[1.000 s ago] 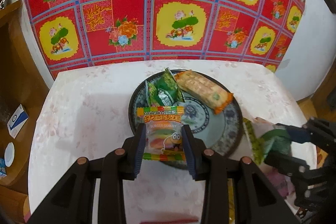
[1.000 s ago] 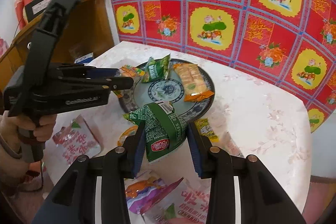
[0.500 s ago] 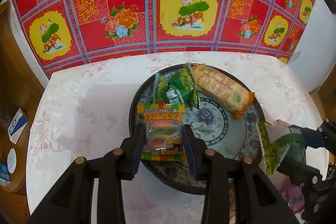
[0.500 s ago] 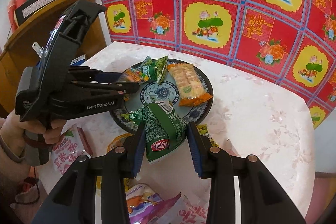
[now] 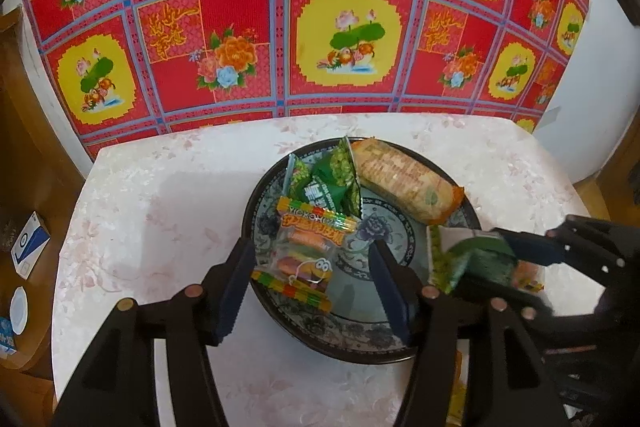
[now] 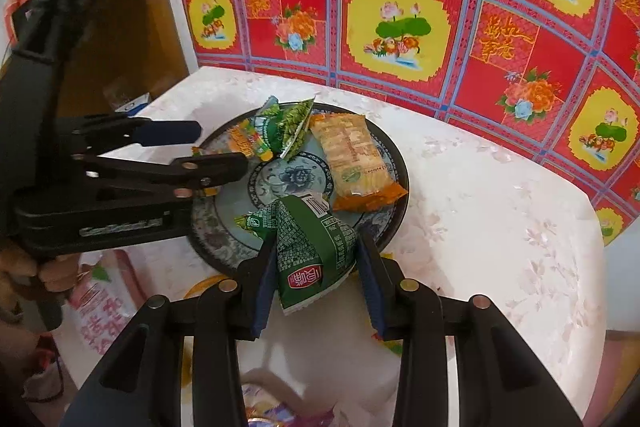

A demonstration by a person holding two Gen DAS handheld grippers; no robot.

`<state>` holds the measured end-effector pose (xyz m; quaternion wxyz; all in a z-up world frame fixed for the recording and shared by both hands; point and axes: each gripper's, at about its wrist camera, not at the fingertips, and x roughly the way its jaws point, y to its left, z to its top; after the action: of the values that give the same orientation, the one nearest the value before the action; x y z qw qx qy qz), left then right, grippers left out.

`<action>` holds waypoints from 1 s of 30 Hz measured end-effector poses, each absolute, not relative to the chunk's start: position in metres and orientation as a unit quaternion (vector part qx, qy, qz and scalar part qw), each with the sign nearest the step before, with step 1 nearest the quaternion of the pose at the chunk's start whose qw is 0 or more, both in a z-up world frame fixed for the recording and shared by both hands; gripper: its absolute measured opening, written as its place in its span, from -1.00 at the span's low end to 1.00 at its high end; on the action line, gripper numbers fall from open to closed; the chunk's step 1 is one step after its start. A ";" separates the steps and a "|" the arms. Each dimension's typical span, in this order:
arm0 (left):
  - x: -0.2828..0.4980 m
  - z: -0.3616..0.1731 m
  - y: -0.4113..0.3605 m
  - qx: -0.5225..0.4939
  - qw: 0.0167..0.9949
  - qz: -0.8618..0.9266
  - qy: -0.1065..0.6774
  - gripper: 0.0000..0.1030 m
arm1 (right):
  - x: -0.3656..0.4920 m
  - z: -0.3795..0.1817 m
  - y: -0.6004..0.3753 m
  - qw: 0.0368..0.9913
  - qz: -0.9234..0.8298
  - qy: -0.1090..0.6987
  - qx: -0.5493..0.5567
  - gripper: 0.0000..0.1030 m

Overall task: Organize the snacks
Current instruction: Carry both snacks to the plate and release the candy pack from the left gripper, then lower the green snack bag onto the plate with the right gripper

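While the left gripper (image 5: 312, 283) has its jaws opening, the gummy packet (image 5: 306, 255) sits loose between them with gaps on both sides, lying on the near left part of the blue patterned plate (image 5: 360, 339). Just behind it there are two small green packets (image 5: 328, 179), then the long cracker pack (image 5: 408, 183) toward the plate's right side. Over on the right, the right gripper (image 6: 316, 267) is clamped narrow on a green snack pouch (image 6: 316, 247), hanging over the plate's near rim.

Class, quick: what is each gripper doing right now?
Left gripper: opening, gummy packet loose between its jaws.
Right gripper: closed on green snack packet.
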<state>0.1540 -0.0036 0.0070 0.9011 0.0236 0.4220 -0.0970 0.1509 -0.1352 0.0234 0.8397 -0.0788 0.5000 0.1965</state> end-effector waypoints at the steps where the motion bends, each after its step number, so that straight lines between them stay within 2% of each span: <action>1: 0.153 0.008 -0.003 0.022 0.901 -0.096 0.422 0.21 | 0.153 0.022 -0.134 0.839 0.195 0.501 -0.082 -0.24; 11: 0.133 0.015 0.008 -0.015 0.901 -0.101 0.421 0.21 | 0.162 0.012 -0.134 0.838 0.185 0.508 -0.078 -0.22; 13: 0.128 0.017 0.008 -0.017 0.900 -0.103 0.424 0.21 | 0.161 0.012 -0.133 0.838 0.188 0.507 -0.076 -0.15; 30: 0.092 0.027 0.002 -0.035 0.896 -0.128 0.425 0.21 | 0.140 0.043 -0.148 0.858 0.188 0.477 -0.029 -0.13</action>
<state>0.0921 0.0023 0.0275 0.8957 -0.0349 0.4246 -0.1275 0.1405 -0.1485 0.0431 0.8579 -0.0292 0.4772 0.1883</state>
